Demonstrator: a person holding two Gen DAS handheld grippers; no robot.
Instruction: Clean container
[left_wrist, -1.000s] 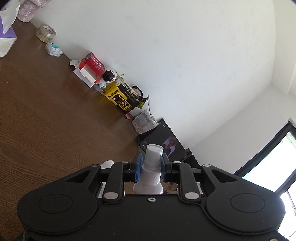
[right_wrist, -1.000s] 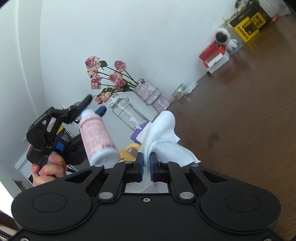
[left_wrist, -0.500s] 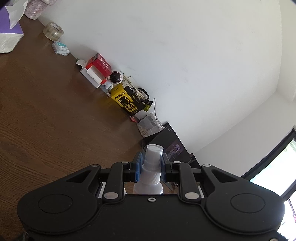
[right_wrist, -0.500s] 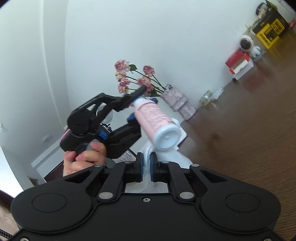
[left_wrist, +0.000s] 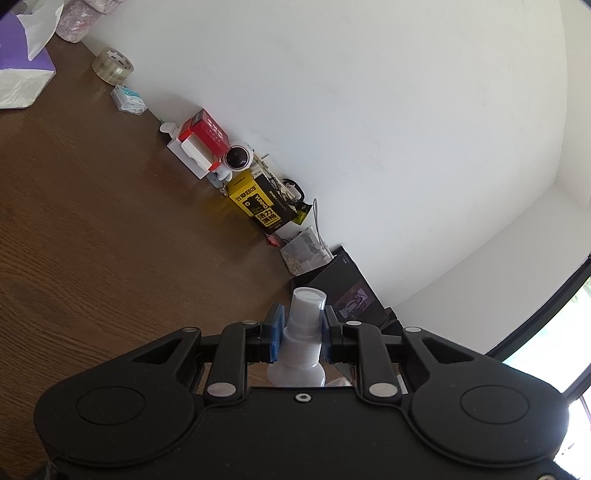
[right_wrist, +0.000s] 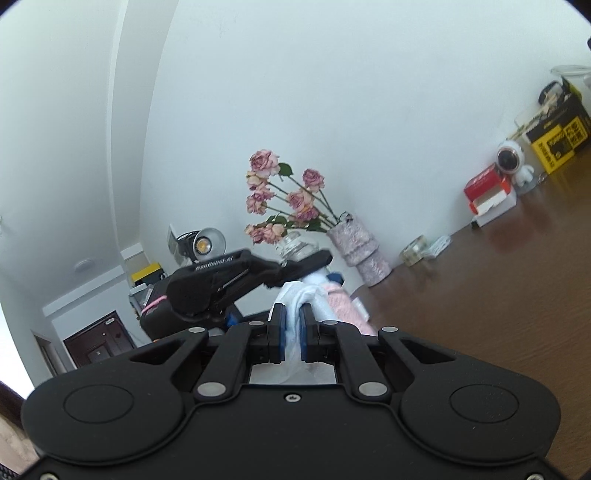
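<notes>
Spray bottle (left_wrist: 301, 345) clamped at its white neck between the blue pads of the left gripper (left_wrist: 300, 332), clear cap pointing forward past the fingertips. From the right wrist view the same bottle's pink body (right_wrist: 341, 304) lies just ahead and slightly right of the right gripper (right_wrist: 291, 332). Right gripper narrow, pinching a white cloth (right_wrist: 299, 295); cloth bunches up past the fingertips and touches the pink bottle. Left gripper body (right_wrist: 221, 284) sits ahead-left of the right claw, above the bottle. Brown wooden table (left_wrist: 92, 240) below both. Along the wall ahead: dried roses in a vase (right_wrist: 356, 245), tape roll (left_wrist: 112, 67), red box (left_wrist: 205, 134), yellow-black box (left_wrist: 260, 205).
</notes>
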